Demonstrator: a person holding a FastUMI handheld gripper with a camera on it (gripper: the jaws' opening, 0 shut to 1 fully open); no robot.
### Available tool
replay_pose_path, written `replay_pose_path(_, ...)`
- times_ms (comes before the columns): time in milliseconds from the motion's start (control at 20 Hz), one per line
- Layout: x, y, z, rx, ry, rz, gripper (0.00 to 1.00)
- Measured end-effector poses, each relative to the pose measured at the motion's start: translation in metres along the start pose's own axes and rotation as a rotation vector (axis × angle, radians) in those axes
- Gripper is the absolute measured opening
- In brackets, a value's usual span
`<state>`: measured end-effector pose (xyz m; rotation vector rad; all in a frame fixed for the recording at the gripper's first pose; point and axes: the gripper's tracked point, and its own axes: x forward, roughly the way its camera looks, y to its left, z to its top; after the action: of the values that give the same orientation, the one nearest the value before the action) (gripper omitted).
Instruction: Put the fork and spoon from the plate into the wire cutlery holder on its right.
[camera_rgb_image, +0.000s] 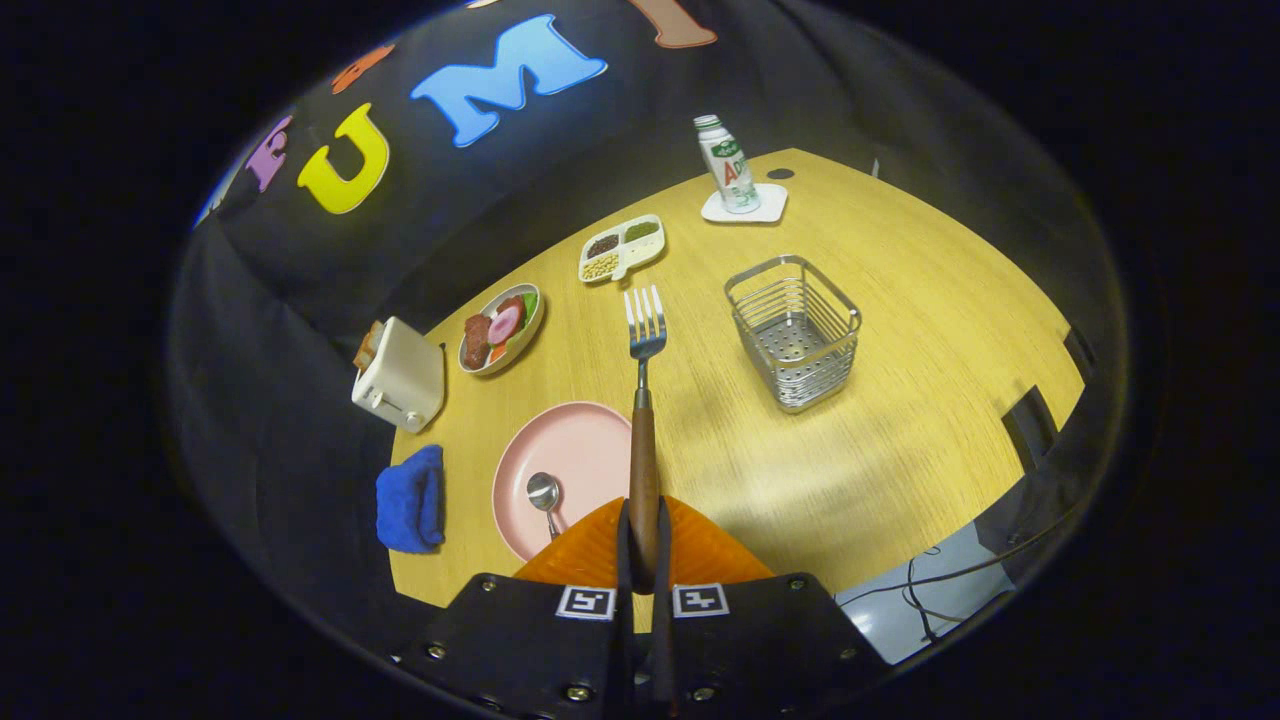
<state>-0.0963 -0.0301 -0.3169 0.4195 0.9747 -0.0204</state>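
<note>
Two fingers of the claw (641, 560) pinch the fork (645, 400) by its handle at lower centre, tines forward, above the plate (580, 450) where the spoon (545, 500) lies. Carry it right, over the holder (795, 330) at centre right, tip it upright, then release.

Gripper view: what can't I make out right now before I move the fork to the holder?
- Spoon handle: lower end hidden behind the gripper fingers.
- Fork handle end: buried between the fingers.
- Wire cutlery holder dividers: too small to tell.
- Pink plate near rim: covered by the fingers.
</note>
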Motion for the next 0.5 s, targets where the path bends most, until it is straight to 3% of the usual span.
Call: replay_pose_path(500, -0.010, -0.062, 0.013, 0.108, -0.015, -0.147, 0.07)
